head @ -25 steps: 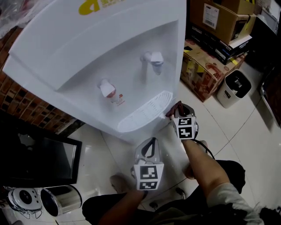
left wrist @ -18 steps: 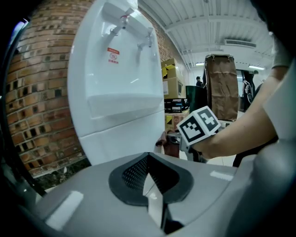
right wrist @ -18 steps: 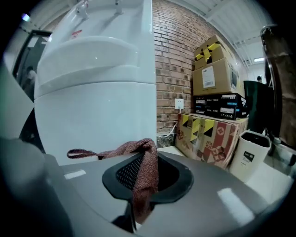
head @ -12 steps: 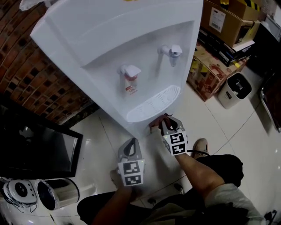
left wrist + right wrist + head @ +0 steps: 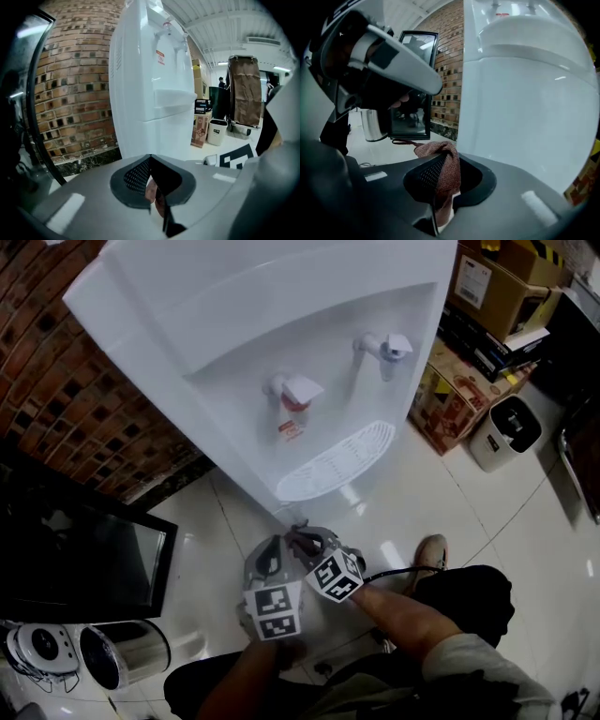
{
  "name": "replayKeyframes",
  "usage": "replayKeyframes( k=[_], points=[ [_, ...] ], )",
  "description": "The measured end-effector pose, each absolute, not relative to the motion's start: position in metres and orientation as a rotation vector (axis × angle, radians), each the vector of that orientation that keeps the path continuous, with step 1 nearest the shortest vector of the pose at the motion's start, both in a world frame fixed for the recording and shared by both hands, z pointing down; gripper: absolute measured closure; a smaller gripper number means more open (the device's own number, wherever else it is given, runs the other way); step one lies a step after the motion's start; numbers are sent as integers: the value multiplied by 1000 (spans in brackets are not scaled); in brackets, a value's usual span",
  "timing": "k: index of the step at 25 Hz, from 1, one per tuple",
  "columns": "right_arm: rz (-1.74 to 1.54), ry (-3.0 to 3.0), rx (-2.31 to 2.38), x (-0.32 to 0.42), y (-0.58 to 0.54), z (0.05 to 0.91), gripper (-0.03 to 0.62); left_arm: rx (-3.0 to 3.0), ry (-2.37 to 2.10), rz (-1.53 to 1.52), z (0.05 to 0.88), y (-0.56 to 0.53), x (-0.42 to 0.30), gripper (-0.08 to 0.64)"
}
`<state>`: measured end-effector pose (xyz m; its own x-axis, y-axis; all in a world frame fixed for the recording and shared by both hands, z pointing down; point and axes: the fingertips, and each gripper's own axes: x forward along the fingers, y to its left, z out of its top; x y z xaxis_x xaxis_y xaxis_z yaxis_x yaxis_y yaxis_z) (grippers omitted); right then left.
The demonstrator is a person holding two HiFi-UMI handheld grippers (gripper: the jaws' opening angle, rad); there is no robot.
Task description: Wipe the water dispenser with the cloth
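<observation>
the right gripper (image 5: 440, 187) is clenched on the reddish-brown cloth (image 5: 443, 161), which bunches over its jaws just in front of the white water dispenser (image 5: 234, 352), low down, below the drip tray (image 5: 333, 465). whether the cloth touches the dispenser cannot be told. the left gripper (image 5: 152, 190) beside it has its jaws pressed together. a red label (image 5: 292, 427) sits under the left tap (image 5: 298, 390), its writing too small to read. the cardboard boxes (image 5: 497, 287) carry white labels, which are also unreadable.
</observation>
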<state>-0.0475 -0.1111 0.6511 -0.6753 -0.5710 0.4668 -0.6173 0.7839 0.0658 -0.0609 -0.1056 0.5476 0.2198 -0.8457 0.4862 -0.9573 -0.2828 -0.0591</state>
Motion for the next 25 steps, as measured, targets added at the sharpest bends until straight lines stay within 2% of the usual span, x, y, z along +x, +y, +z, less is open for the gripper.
replayKeyframes(
  k=[11,25],
  points=[
    [89,-2347,842,-23,-126,707,532,2216,-1659,716,571,-118,-51,560],
    [314,-2083,1312,149,-198,718,532,2254,-1621,713,567,-112,21,560]
  ],
)
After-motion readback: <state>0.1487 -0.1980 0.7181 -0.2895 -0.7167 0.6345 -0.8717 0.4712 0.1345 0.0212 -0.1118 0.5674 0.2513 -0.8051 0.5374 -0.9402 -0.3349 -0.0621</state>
